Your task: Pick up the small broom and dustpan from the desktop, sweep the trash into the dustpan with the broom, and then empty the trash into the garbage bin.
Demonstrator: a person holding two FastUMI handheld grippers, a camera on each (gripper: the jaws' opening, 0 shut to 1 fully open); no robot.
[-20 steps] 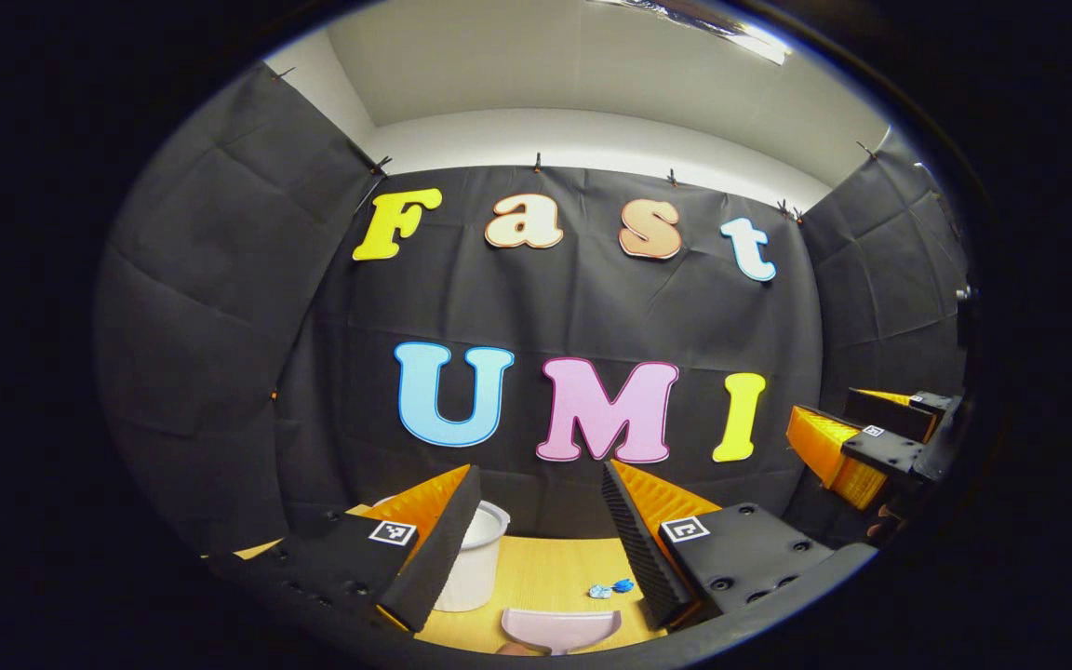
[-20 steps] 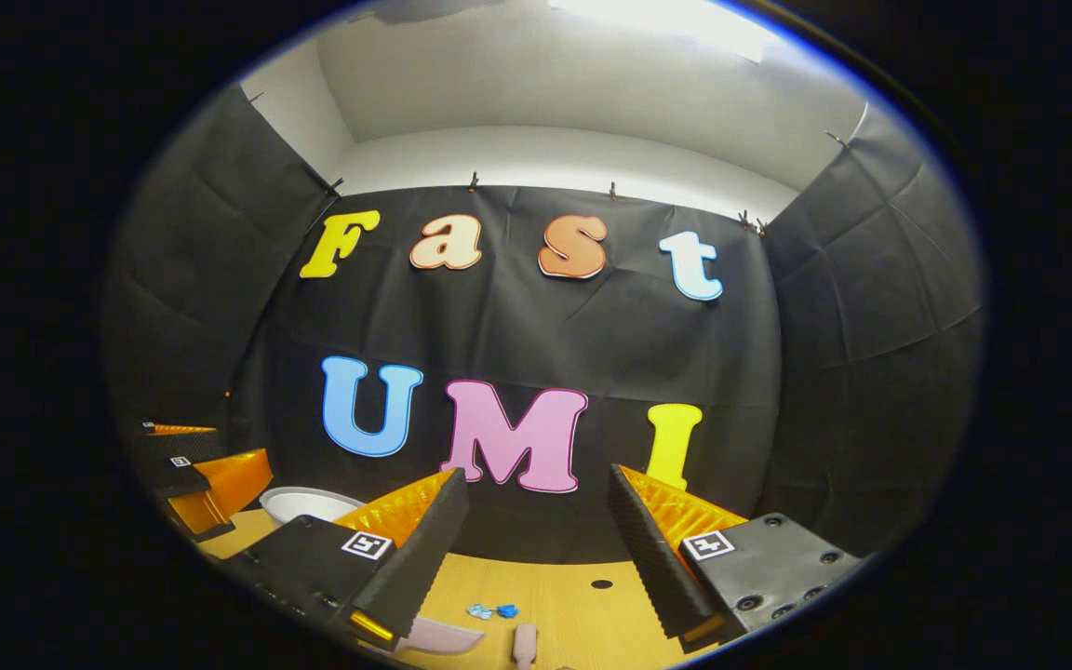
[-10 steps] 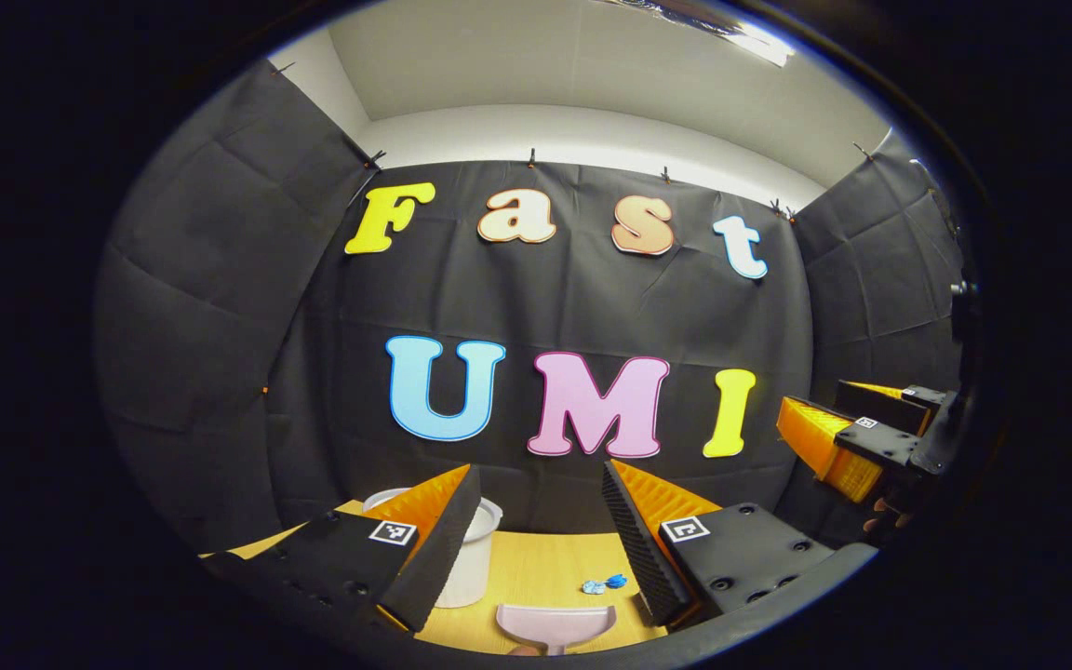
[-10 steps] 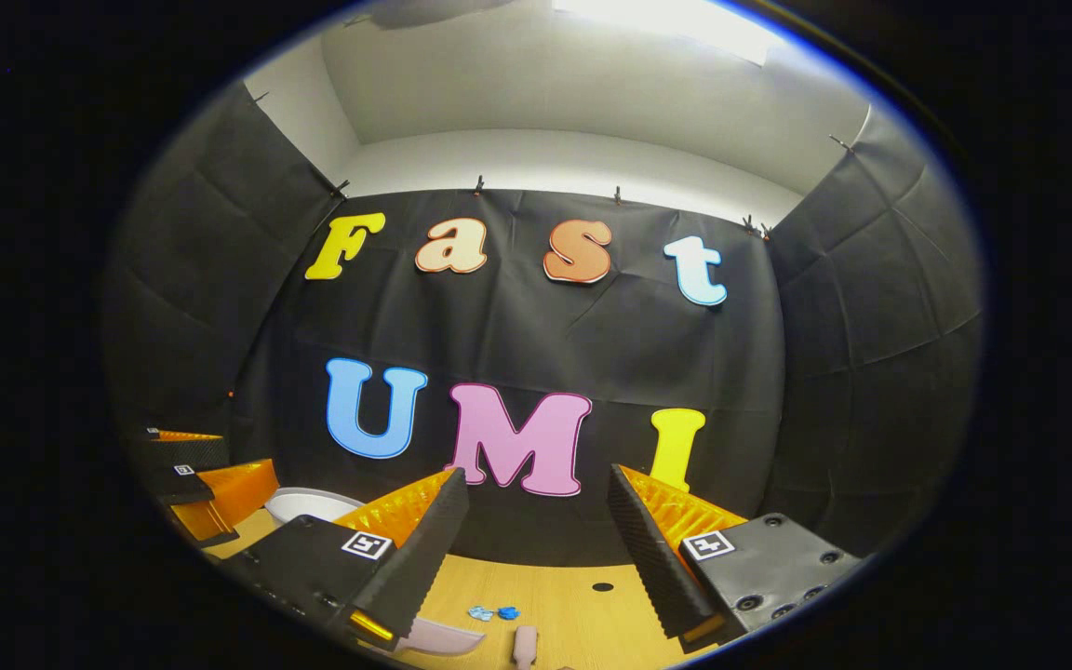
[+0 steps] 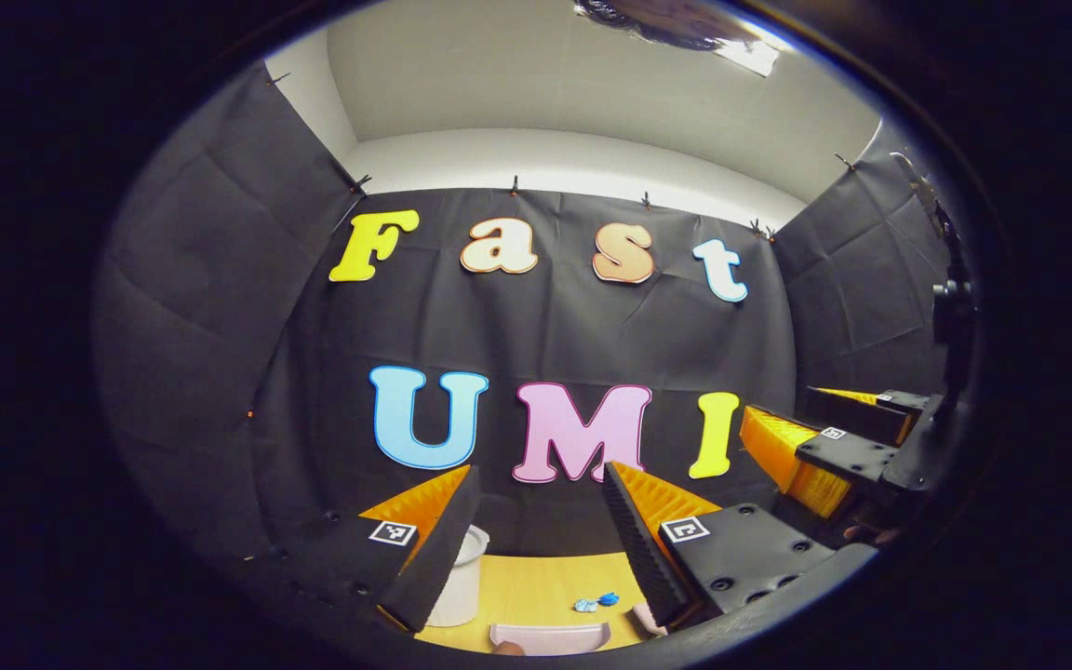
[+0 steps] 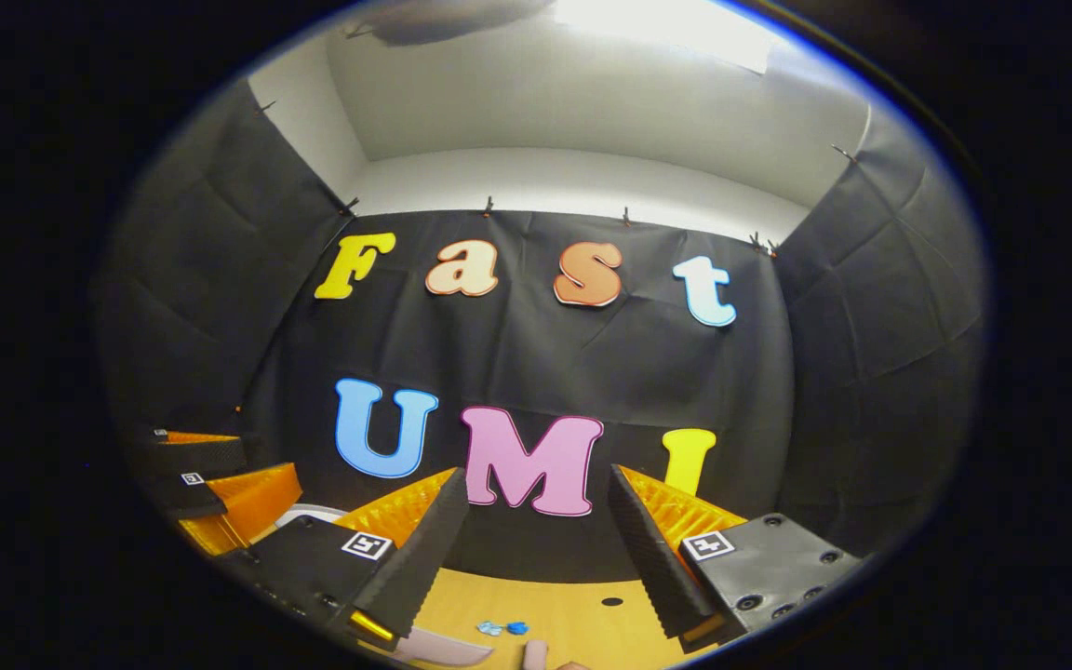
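Your left tool [image 5: 536, 530] is spread wide and empty above the bench [image 5: 536, 582]; your right tool [image 6: 536, 549] is likewise released, gripping nothing. The pink dustpan [image 5: 550, 637] lies on the bench below the left tool, blue trash [image 5: 596, 602] just beyond it, the white bin [image 5: 457, 582] to its left. The broom handle [image 6: 534, 654] shows beneath your right tool.

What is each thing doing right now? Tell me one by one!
Left tool: open, holding nothing, up above the table.
Right tool: open, holding nothing.
Dustpan: lying on the table, untouched.
Blue trash: loose on the table, not swept.
White bin: upright, top open.
Broom handle: lying on the table.
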